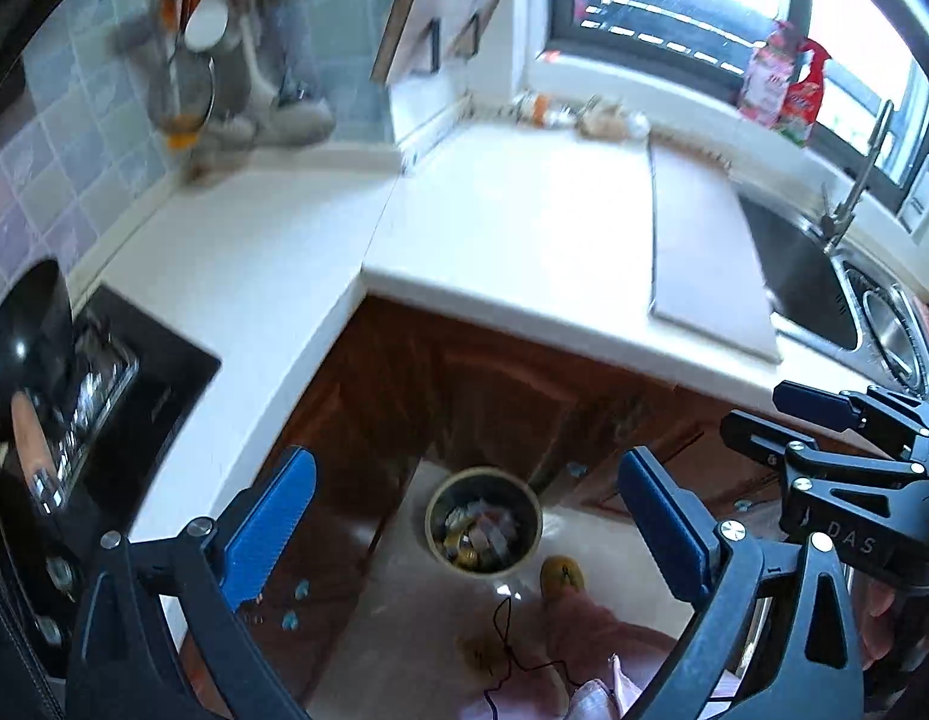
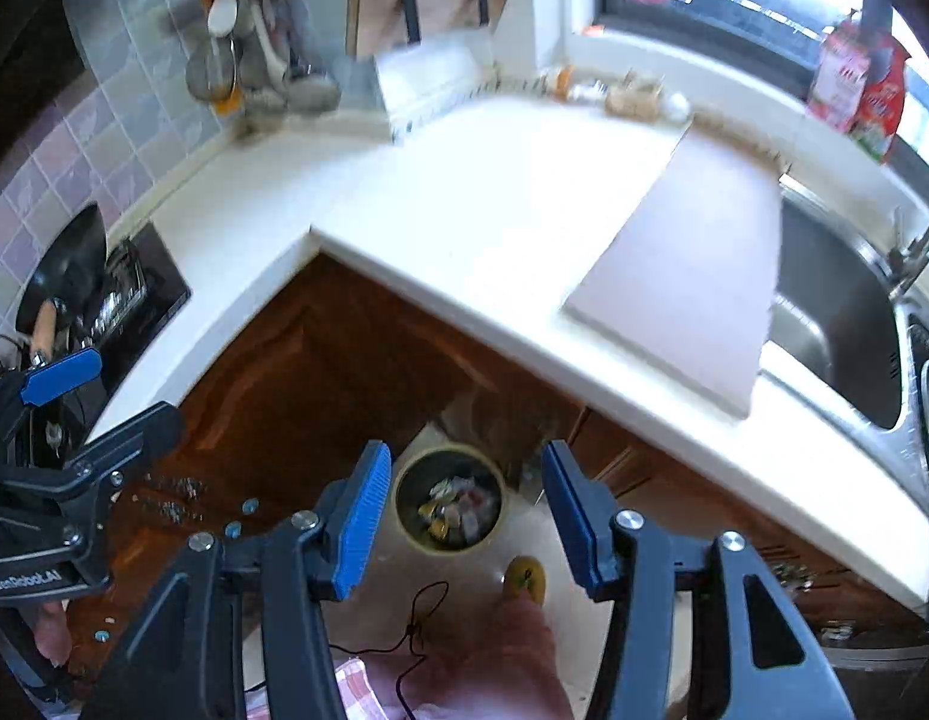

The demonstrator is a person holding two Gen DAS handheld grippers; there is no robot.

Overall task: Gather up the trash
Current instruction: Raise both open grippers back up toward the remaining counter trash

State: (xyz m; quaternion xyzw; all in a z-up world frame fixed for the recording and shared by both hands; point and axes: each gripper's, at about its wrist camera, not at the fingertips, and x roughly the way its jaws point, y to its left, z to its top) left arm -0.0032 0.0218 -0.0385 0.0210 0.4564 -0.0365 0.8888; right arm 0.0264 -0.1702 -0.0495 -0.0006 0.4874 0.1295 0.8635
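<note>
Both wrist views look steeply down from high over the counter (image 1: 512, 240) corner (left camera further left), sharing the bin (image 2: 449, 501) below it.

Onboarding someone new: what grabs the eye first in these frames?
The round trash bin, already holding wrappers, sits on the floor below the white countertop corner. Both grippers hang above it with blue fingers apart and empty. A pale cutting board lies beside the steel sink.

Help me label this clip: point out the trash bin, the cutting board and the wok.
trash bin (image 2: 413, 540): right wrist view, front rim.
cutting board (image 2: 686, 294): right wrist view, bare top face.
wok (image 1: 20, 354): left wrist view, dark inner wall.
</note>
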